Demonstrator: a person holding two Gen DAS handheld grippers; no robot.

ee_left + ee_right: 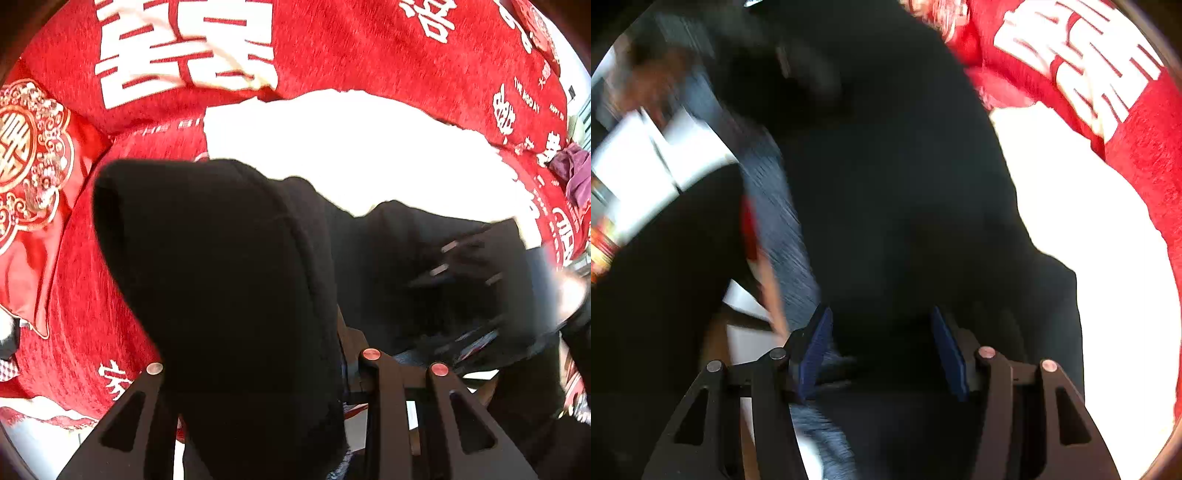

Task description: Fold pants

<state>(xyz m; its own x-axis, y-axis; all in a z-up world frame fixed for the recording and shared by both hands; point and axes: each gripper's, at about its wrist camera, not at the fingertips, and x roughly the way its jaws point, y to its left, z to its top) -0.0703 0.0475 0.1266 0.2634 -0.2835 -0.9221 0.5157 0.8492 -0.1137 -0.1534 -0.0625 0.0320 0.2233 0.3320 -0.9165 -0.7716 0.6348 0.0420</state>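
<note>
Black pants (pixel 229 266) are the landmark here. They lie bunched over a red blanket (pixel 369 55) w/ white characters, and a blown-out white sheet (pixel 351 147) sits just behind them.

Left gripper (pixel 258 369): pointed forward and slightly down at the blanket, w/ a thick fold of the pants draped up over its front. The cloth fills the gap betw. the two linkage arms and hides the fingertips, so jaw state can't be told from this view; fabric does look caught there. The fold rises from the gripper and rounds off toward the upper left of the view, hanging clear of the blanket. Right of that fold, more of the pants trails off toward the right gripper (pixel 480 288), which is heavily motion-blurred at the pants' far edge.

Right gripper (pixel 882 350): tilted, looking along the pants w/ the white sheet (pixel 1108 258) and red blanket (pixel 1137 155) to the right of the cloth. Its blue pads (pixel 816 350) stand apart, jaws spread, w/ black pants (pixel 905 184) lying betw. and beyond them; pads aren't pressed onto the cloth. Left of the pants the scene is smeared by blur: pale floor tiles (pixel 665 158) and a dark shape, too blurred to id.

A red embroidered cushion (pixel 33 166) lies on the blanket well left of the pants.
</note>
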